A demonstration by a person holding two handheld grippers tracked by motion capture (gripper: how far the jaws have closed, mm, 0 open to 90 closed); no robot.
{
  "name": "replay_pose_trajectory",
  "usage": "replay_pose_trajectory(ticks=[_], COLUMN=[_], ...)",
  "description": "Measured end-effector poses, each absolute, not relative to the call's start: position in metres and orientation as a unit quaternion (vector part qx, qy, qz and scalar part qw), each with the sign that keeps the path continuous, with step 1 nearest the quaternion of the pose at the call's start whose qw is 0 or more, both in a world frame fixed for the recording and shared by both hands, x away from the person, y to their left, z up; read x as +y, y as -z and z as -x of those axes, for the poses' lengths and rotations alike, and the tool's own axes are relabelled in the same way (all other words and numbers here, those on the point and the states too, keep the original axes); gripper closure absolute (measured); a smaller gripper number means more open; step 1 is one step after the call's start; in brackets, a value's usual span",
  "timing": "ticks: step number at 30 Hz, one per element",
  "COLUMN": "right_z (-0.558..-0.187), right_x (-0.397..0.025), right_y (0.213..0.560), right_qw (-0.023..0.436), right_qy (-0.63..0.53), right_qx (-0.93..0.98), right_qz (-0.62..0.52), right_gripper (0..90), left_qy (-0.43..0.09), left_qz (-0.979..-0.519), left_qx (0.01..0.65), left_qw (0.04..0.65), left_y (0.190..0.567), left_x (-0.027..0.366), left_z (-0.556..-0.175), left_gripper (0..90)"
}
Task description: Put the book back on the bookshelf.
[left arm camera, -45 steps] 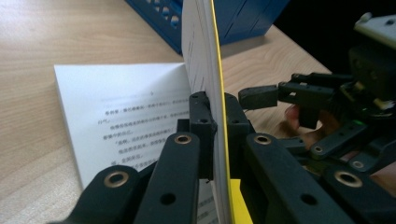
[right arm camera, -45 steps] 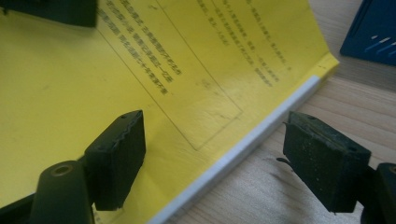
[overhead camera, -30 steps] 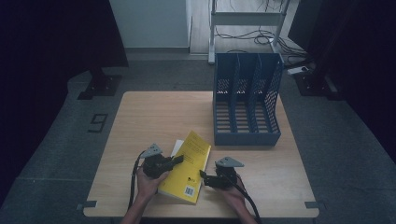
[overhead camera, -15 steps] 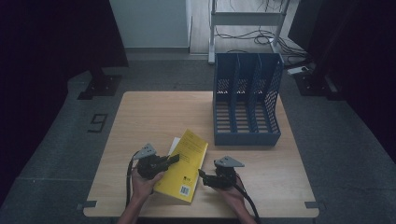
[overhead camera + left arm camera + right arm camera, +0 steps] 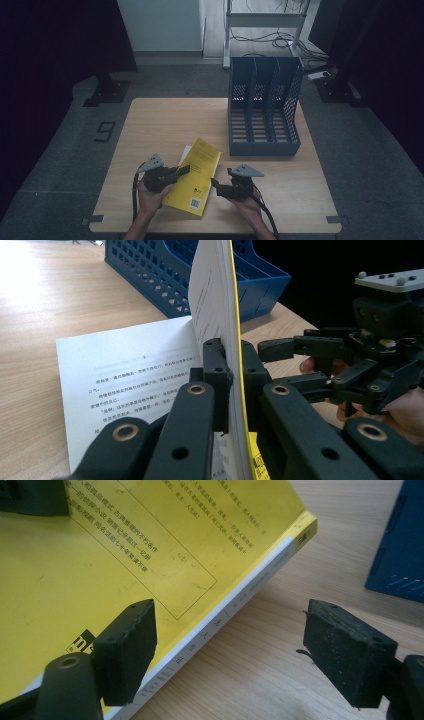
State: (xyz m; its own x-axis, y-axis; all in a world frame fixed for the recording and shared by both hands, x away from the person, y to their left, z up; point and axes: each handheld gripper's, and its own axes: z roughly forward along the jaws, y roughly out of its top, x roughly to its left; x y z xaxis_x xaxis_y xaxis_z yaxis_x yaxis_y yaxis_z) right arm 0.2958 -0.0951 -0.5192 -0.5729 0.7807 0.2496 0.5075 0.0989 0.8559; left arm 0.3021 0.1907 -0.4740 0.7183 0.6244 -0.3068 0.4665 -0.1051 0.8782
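High view footage was taken of a wooden desk (image 5: 165, 120) on which a yellow book (image 5: 196, 175) lay near the front edge, between two hand-held grippers. The left hand-held gripper (image 5: 181, 171) was clamped on the book's yellow cover and some pages, which were seen lifted upright in the left gripper view, with an open white printed page (image 5: 125, 370) lying flat beneath. The right hand-held gripper (image 5: 215, 183) was held just beside the book's right edge, its jaws spread wide and nothing gripped between them; in the right gripper view the book's spine (image 5: 235, 605) was seen between the two black pads. A blue file rack (image 5: 264, 107) with three compartments stood behind the book, toward the right rear of the desk, apart from both grippers.
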Motion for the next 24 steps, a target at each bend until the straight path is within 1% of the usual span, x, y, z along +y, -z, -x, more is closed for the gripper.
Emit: replay_pose_trajectory(ticks=[19, 23, 24], right_z=[-0.311, -0.313, -0.313], right_x=[-0.084, -0.081, -0.081], right_y=[0.513, 0.520, 0.521], right_qw=[0.111, 0.099, 0.089], right_qy=[-0.513, -0.508, -0.513], right_qx=[0.732, 0.737, 0.734], right_qz=[-0.434, -0.435, -0.436], right_gripper=[18.8, 17.5, 17.4], left_qy=[-0.075, -0.078, -0.079], left_qz=[-0.736, -0.738, -0.738], left_qx=[0.352, 0.345, 0.345], left_qw=[0.573, 0.574, 0.574], left_y=[0.463, 0.460, 0.459], left_x=[0.190, 0.188, 0.188], left_z=[-0.291, -0.288, -0.287], left_gripper=[86.9, 86.9, 86.9])
